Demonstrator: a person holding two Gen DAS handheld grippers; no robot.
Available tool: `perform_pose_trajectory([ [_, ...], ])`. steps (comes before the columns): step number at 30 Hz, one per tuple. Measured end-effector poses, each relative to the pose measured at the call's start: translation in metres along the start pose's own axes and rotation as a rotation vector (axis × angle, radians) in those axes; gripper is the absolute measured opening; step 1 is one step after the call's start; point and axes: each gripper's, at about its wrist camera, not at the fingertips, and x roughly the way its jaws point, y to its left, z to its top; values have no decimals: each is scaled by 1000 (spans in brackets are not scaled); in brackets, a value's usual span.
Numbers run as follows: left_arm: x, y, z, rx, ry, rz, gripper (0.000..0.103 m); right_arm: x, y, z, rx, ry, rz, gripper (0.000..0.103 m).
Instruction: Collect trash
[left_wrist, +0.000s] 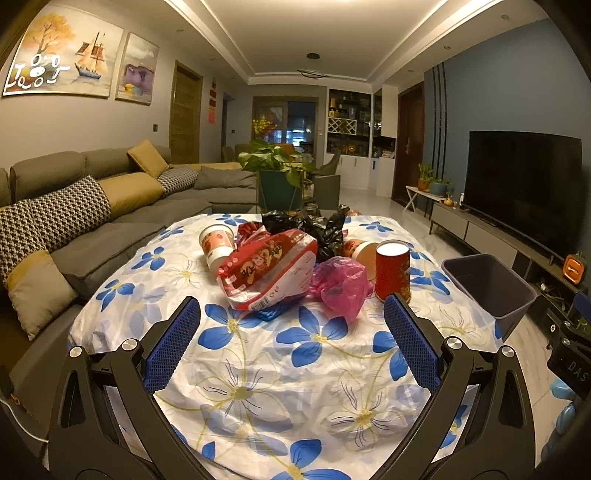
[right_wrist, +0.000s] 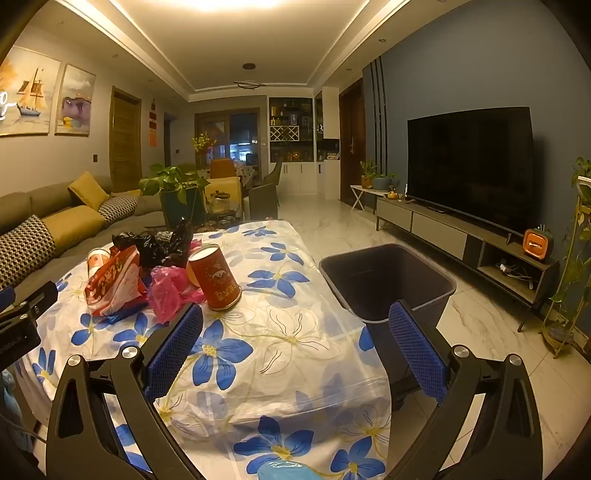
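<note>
The left gripper (left_wrist: 291, 321) has its jaws wide apart and holds nothing, above the flowered tablecloth (left_wrist: 295, 369). The right gripper (right_wrist: 295, 328) is also spread open and empty, near the table's right edge. Ahead of both lies the trash pile: a red snack bag (left_wrist: 269, 273), a pink plastic bag (left_wrist: 341, 284), a red cup (left_wrist: 392, 271) standing upside down, a black bag (left_wrist: 317, 229) and a paper cup (left_wrist: 216, 245). The dark bin (right_wrist: 388, 284) stands on the floor just beside the table.

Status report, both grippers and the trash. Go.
Left gripper open, empty. Right gripper open, empty. Trash pile untouched on table; bin empty beside it. Nothing blocking.
</note>
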Motion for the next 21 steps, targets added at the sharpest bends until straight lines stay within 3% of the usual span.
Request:
perform_pose_trajectory([
  [21,1,-2,0,-3,1,-6,98,0,0,-1,1,0,0,98],
])
